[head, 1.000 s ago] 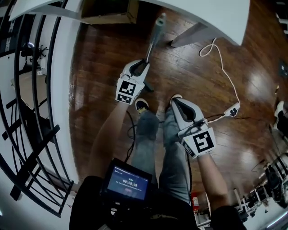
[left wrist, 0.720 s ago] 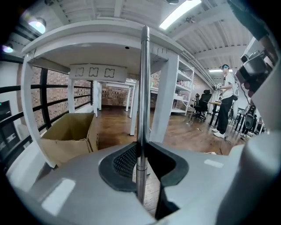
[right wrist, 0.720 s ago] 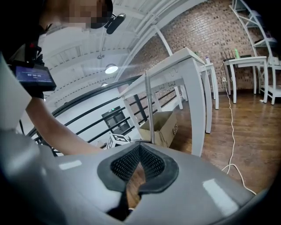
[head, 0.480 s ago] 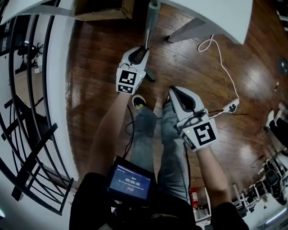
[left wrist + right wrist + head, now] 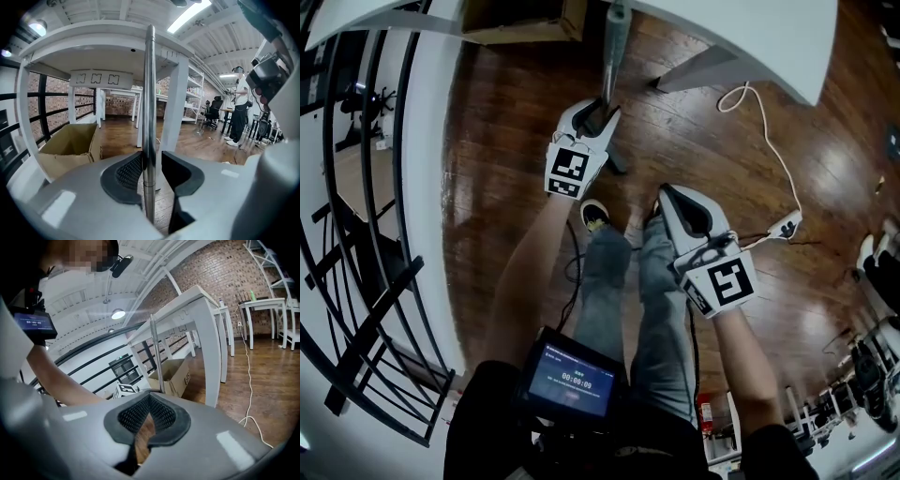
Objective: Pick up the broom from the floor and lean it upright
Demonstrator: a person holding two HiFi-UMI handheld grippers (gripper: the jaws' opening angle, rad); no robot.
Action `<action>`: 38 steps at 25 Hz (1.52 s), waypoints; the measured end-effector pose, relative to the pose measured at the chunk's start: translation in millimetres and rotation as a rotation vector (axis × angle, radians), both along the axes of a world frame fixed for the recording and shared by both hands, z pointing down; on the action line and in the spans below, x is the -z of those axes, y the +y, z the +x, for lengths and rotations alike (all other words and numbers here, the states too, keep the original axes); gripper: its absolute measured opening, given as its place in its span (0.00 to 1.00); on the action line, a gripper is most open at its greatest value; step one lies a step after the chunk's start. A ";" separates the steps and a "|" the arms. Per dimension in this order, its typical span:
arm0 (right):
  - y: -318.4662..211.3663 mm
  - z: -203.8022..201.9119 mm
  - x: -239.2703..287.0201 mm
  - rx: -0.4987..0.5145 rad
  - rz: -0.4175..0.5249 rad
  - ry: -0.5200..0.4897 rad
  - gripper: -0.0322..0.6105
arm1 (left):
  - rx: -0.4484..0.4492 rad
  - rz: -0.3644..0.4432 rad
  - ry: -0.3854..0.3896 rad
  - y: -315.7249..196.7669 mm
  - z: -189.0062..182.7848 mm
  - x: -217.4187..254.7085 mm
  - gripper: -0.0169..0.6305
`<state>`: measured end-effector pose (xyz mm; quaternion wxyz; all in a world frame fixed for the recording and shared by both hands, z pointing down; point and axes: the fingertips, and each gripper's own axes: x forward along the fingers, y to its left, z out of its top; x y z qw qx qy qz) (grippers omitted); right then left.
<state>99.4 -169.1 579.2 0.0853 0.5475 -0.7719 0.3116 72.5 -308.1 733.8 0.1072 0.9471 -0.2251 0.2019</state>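
Left gripper view: upright broom handle (image 5: 149, 93) stands between the left tongs (image 5: 152, 159), jaws parted and just opening (right tongs (image 5: 149, 397) closed together, empty, farther off).

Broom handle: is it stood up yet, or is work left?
Nearly done. The broom handle stands upright at the white table edge. The fingers of the left gripper have just been opening around it, one side already clear. Left: drawing that gripper away. The right gripper is shut, empty.
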 end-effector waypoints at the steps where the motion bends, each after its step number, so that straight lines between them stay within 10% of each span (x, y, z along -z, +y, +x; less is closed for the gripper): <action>1: 0.0 -0.4 0.1 -0.001 0.000 -0.001 0.06 | -0.005 0.004 -0.001 -0.7 1.3 0.8 0.25; 13: -1.4 -8.5 1.6 0.004 -0.002 -0.002 0.06 | -0.106 0.015 -0.022 12.2 4.2 4.1 0.53; 25: 17.7 -5.5 8.7 0.049 -0.032 0.052 0.06 | 0.059 -0.067 0.018 40.6 -79.1 76.0 0.53; 28: 26.4 -19.5 31.3 0.083 -0.012 0.075 0.06 | 0.042 -0.041 0.041 64.3 -110.9 137.1 0.48; 33: 39.7 -47.6 103.3 0.126 0.067 0.122 0.06 | 0.011 0.006 0.097 108.4 -138.3 256.9 0.05; 38: 85.8 -92.4 191.6 0.183 0.164 0.159 0.06 | -0.032 0.033 0.200 168.1 -150.1 359.1 0.05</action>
